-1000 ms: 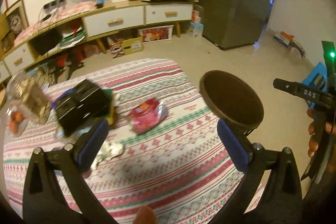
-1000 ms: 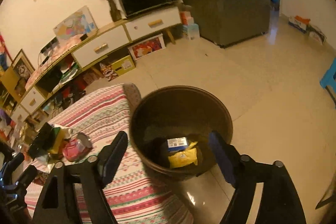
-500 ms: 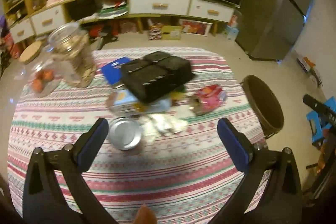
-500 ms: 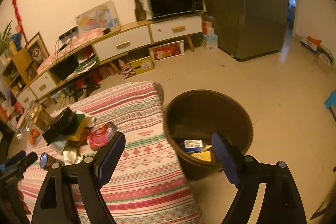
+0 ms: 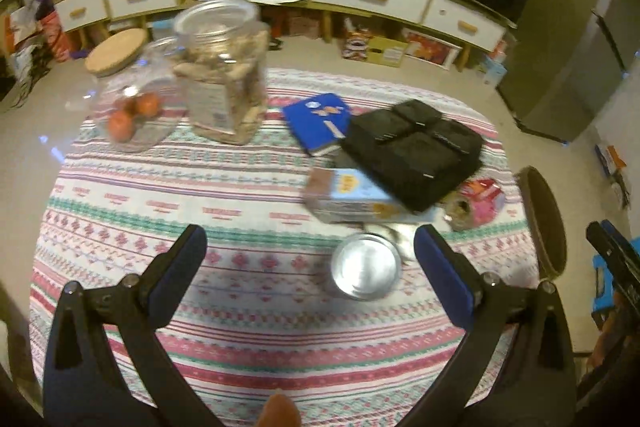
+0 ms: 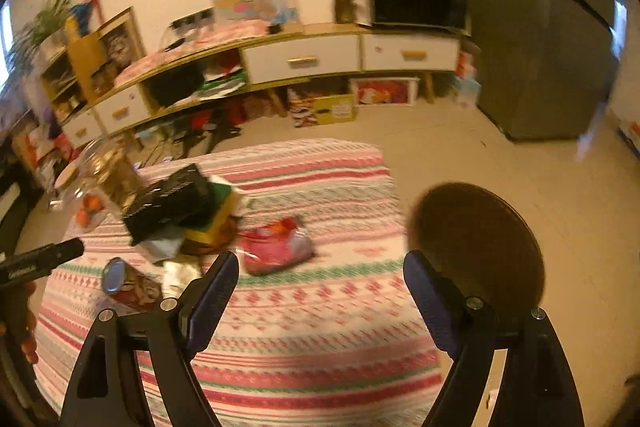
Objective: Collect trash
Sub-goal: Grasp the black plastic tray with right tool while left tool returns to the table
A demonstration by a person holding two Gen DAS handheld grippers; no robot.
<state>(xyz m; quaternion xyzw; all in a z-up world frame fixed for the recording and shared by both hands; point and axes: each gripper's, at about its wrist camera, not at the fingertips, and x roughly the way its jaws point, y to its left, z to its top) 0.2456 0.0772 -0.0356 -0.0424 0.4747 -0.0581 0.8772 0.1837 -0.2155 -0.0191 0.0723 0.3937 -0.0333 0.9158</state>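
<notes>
My left gripper (image 5: pixel 310 255) hangs open over the striped tablecloth (image 5: pixel 208 195), nothing between its blue pads. A metal can (image 5: pixel 366 271) lies on its side just inside its right finger. Beyond the can are a crumpled silver wrapper (image 5: pixel 394 231), a light-blue carton (image 5: pixel 352 197) and a red snack bag (image 5: pixel 478 201). My right gripper (image 6: pixel 320 281) is open and empty above the table's right edge. The red snack bag (image 6: pixel 278 245) sits just beyond its left finger, and the can (image 6: pixel 124 283) lies farther left. The brown bin (image 6: pixel 478 245) stands on the floor behind its right finger.
A black pouch (image 5: pixel 414 147) rests on a blue notebook (image 5: pixel 320 121). A cookie jar (image 5: pixel 222 75) and a jar of orange fruit (image 5: pixel 128 91) stand at the table's far left. The bin's rim (image 5: pixel 542 223) borders the table's right side. A cabinet (image 6: pixel 304 59) and fridge (image 6: pixel 536 39) line the wall.
Both grippers swung left, away from the bin and over the table. The bin slid to the right in both views; the jars, can and notebook came into the left wrist view. Both stayed open.
</notes>
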